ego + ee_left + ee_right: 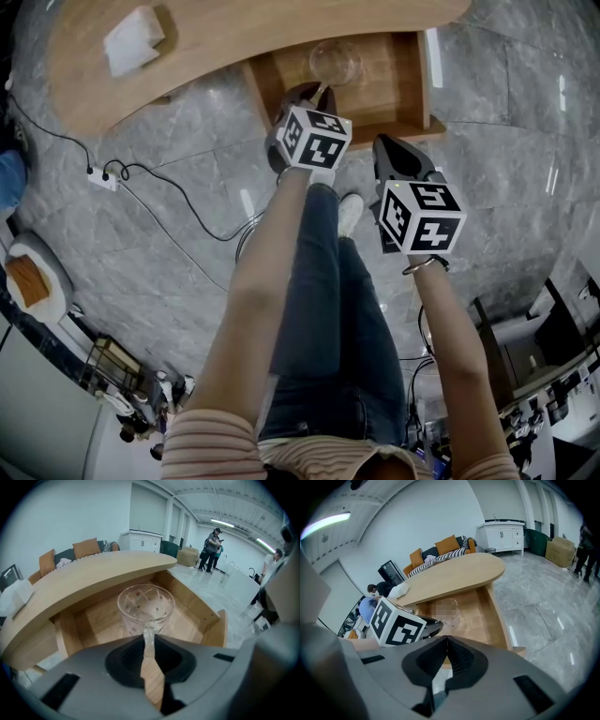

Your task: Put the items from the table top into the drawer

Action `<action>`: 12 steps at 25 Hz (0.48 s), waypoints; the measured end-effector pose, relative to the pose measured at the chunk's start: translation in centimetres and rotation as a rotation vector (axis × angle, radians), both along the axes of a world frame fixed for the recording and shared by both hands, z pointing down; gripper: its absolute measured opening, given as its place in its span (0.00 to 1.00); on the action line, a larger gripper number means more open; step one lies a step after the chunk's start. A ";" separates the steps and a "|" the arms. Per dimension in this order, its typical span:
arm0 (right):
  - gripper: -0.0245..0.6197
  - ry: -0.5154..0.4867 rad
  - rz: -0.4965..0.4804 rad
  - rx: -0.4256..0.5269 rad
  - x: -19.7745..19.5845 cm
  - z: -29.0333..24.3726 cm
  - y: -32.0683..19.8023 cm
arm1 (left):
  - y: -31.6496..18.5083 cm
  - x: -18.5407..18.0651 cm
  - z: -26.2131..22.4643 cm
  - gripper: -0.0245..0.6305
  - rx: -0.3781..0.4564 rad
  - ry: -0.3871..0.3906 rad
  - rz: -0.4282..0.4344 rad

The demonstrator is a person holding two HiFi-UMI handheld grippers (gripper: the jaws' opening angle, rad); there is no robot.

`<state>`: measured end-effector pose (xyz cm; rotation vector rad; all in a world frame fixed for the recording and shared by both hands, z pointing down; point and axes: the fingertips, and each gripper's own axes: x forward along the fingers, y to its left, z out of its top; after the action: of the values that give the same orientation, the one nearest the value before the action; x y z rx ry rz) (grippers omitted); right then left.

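A white tissue pack (133, 39) lies on the curved wooden counter (216, 47), well to the left of the open drawer (398, 89) below the counter's edge. The left tool (317, 96) is clenched on the near rim of a clear patterned glass cup (335, 62), which stands upright inside the drawer; whether its base rests on the drawer floor is unclear. Just to the right, the right tool (387, 148) hangs over the grey floor beside the drawer, its jaws pressed together on nothing.
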<state>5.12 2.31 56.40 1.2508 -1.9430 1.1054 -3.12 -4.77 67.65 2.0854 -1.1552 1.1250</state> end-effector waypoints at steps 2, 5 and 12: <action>0.05 0.007 0.001 -0.006 0.0 0.3 -0.2 | 0.0 0.0 0.1 0.11 -0.005 0.005 0.000; 0.05 0.014 0.005 -0.015 0.0 0.5 -0.3 | -0.1 0.1 0.1 0.11 -0.014 0.019 -0.013; 0.05 0.013 -0.006 -0.026 -0.2 0.5 0.1 | 0.1 0.3 1.0 0.11 -0.050 -0.001 -0.011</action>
<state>4.88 2.37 56.92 1.2345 -1.9157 1.1137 -2.87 -4.65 68.66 2.0380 -1.1265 1.1389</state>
